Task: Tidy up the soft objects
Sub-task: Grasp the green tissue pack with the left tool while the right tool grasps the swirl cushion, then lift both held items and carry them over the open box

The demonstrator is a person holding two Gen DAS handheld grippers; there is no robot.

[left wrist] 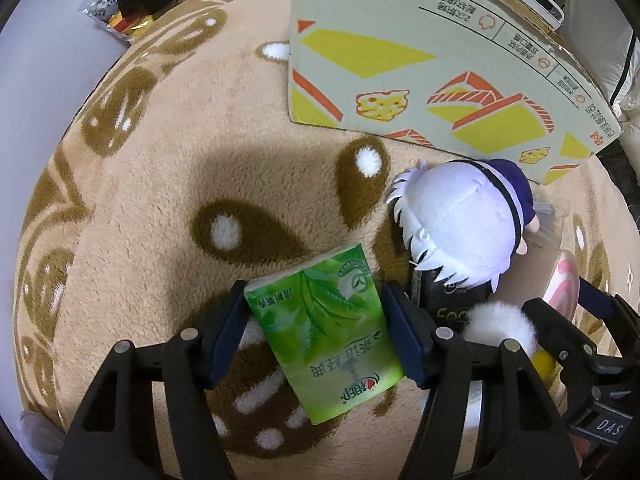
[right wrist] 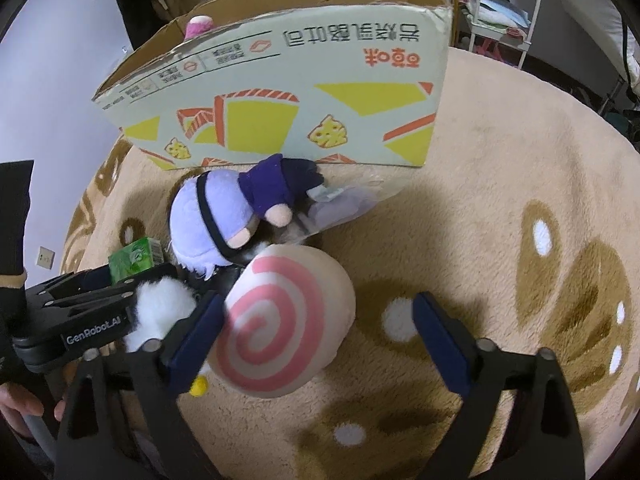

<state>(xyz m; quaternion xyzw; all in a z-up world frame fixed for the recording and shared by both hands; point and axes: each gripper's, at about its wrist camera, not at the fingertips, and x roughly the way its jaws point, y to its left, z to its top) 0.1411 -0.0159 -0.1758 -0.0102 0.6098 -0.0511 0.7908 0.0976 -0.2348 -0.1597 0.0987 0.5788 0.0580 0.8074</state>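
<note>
My left gripper (left wrist: pixel 316 336) is shut on a green tissue pack (left wrist: pixel 324 332), held over the beige rug; the pack also shows in the right wrist view (right wrist: pixel 136 259). My right gripper (right wrist: pixel 320 336) is open, its jaws on either side of a round pink-spiral cushion (right wrist: pixel 280 320), the left pad touching it. A white-haired plush doll in purple (left wrist: pixel 460 220) lies between the cushion and the box, also in the right wrist view (right wrist: pixel 236 212). A white fluffy toy (right wrist: pixel 160 308) lies beside the cushion. The open cardboard box (right wrist: pixel 280 92) stands behind, with a pink item (right wrist: pixel 199 25) inside.
A beige rug (left wrist: pixel 200 140) with brown prints covers the floor. A clear plastic bag (right wrist: pixel 340 204) lies by the doll. Snack packets (left wrist: pixel 116 12) lie off the rug's far left edge. A shelf rack (right wrist: pixel 500 12) stands behind the box.
</note>
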